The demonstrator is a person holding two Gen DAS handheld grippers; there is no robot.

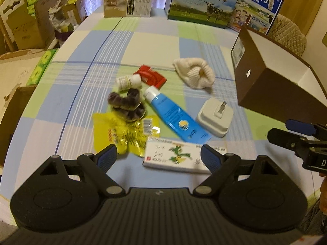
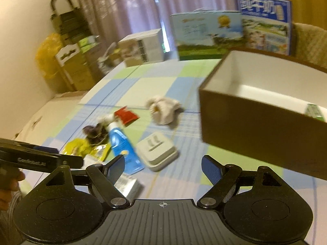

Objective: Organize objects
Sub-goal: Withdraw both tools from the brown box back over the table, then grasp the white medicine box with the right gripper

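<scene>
In the left wrist view the desk [image 1: 155, 40] lies bare across the upper middle. Clutter fills the centre: blue tube [image 1: 173, 114], white charger [image 1: 214, 116], yellow packet [image 1: 118, 134]. The brown box [image 1: 265, 81] blocks the right side; cartons [image 1: 200, 4] wall the top edge.

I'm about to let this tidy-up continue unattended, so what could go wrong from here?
1. The left claw is open over the white medicine box, which partly covers the yellow packet; closing may snag the foil as well.
2. The dark scrunchie, small bottle and blue tube lie bunched together, so picking one may drag the others.
3. Both views are blurred, so aim may be off near the brown box.
</scene>
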